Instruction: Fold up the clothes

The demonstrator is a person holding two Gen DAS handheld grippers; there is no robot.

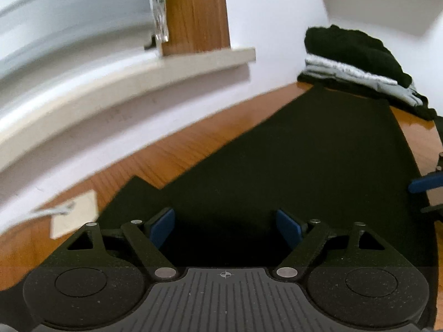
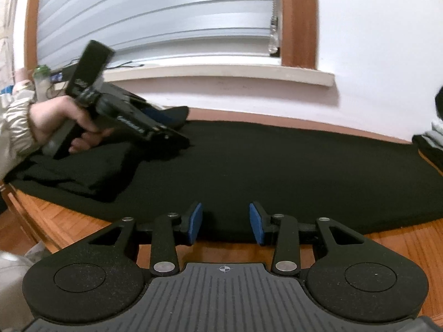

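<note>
A black garment [image 1: 304,152] lies spread flat on the wooden table [image 1: 171,160]. My left gripper [image 1: 225,221] hovers low over its left part, open, with nothing between the blue pads. In the right wrist view the same garment [image 2: 277,171] stretches across the table, with a bunched, folded-over part [image 2: 83,171] at its left end. A hand holds the left gripper [image 2: 171,130] over that part. My right gripper [image 2: 225,221] is open at the garment's near hem, its pads just above the cloth edge. One of its blue pads [image 1: 426,182] shows at the right edge of the left wrist view.
A stack of folded black and grey clothes [image 1: 357,63] sits at the table's far right corner against the white wall. A pale card with a string [image 1: 74,215] lies on the table at the left. A window sill [image 2: 221,73] with a bottle [image 2: 41,83] runs behind.
</note>
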